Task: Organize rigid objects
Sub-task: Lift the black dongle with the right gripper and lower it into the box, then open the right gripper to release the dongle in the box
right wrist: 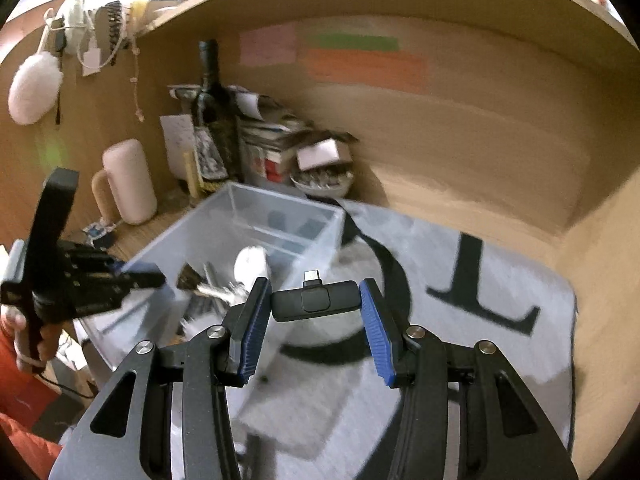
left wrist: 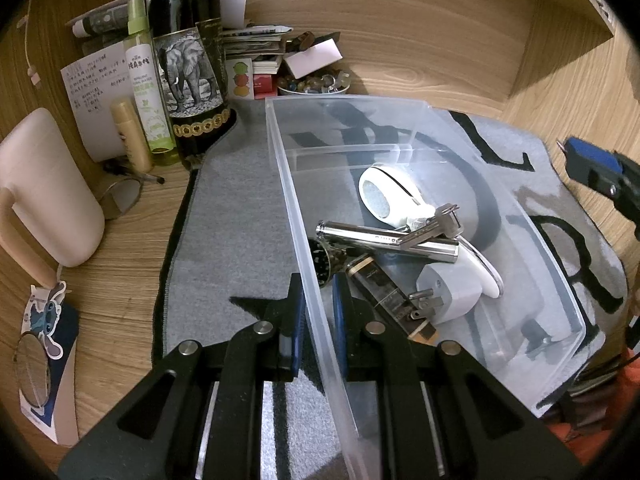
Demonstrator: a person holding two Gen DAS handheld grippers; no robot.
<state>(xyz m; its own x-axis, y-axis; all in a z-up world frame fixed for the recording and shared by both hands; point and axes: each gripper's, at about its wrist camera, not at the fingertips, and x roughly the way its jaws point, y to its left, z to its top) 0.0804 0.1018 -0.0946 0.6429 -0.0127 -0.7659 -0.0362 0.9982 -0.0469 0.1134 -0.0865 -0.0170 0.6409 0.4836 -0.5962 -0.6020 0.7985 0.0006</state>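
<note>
A clear plastic bin (left wrist: pixel 404 100) sits on a grey mat. It holds a white handheld device (left wrist: pixel 380 196), a silver tube (left wrist: pixel 384 238), keys (left wrist: pixel 436 222), a white plug adapter (left wrist: pixel 448 292) and a dark flat item (left wrist: pixel 384 292). My left gripper (left wrist: pixel 318 312) is shut on the bin's left wall. My right gripper (right wrist: pixel 314 308) is shut on a small black USB-C dongle (right wrist: pixel 314 300), held above the mat just right of the bin (right wrist: pixel 280 208). The right gripper also shows at the right edge of the left wrist view (left wrist: pixel 596 172).
A wine bottle (left wrist: pixel 188 60), a green spray bottle (left wrist: pixel 146 80), a tan tube (left wrist: pixel 130 136), a pink mug (left wrist: pixel 48 188), papers and a bowl of beads (left wrist: pixel 316 82) crowd the back left corner. Wooden walls close in behind and to the right.
</note>
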